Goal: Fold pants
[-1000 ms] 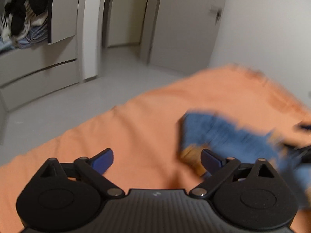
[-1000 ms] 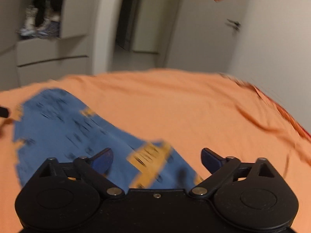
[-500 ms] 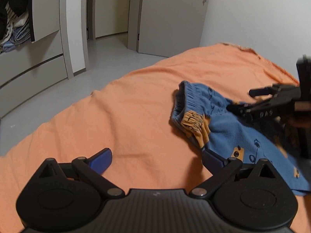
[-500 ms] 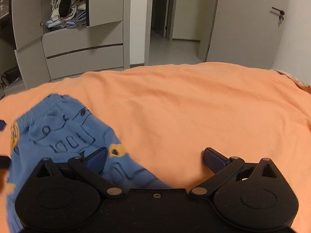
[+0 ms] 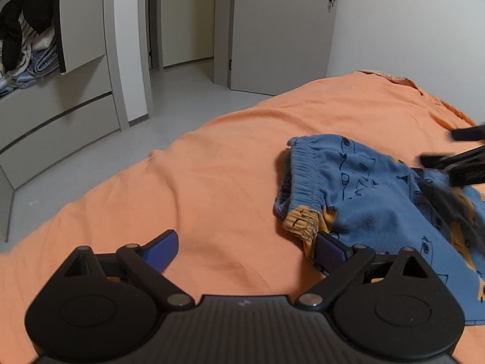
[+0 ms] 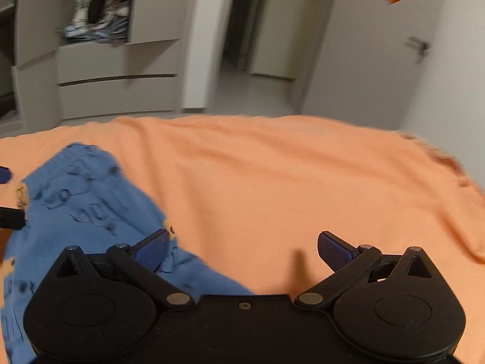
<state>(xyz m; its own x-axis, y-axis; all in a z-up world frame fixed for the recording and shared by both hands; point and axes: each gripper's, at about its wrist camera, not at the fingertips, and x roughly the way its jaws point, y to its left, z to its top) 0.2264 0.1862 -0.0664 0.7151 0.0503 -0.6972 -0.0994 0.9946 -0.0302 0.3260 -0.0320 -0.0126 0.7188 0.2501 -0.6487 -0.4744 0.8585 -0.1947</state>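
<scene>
**Both claws released, pants bunched on the bed**

Your left claw (image 5: 245, 250) has both fingers spread wide, nothing between them. It sits low over the orange bed (image 5: 212, 163), bottom centre of the left view, with its right finger (image 5: 330, 250) at the orange cuff of the pants (image 5: 363, 200); whether it touches the cloth you cannot tell from here. Half a second ago that finger lay in much the same spot, so the left side has barely shifted.

The pants lie in the right half of the left view, waistband turned toward the door (image 5: 282, 30), the blue fabric rumpled and doubled over itself. They are not flat and no clean fold shows.

Your right claw (image 6: 244, 248) is also released, fingers wide apart. In the right view it now looks higher at the wardrobe (image 6: 115, 69) and door than it did half a second ago, and the picture is smeared, so it is moving. Its left finger (image 6: 151, 250) hangs over the pants' edge at lower left; the right finger is over bare bed. In the left view the same claw (image 5: 454, 163) shows at the right edge, above the pants, further out of frame than before.

Judging by this, nothing is gripped yet. You likely need to take the waistband and a leg end and spread the pants flat before folding.
</scene>
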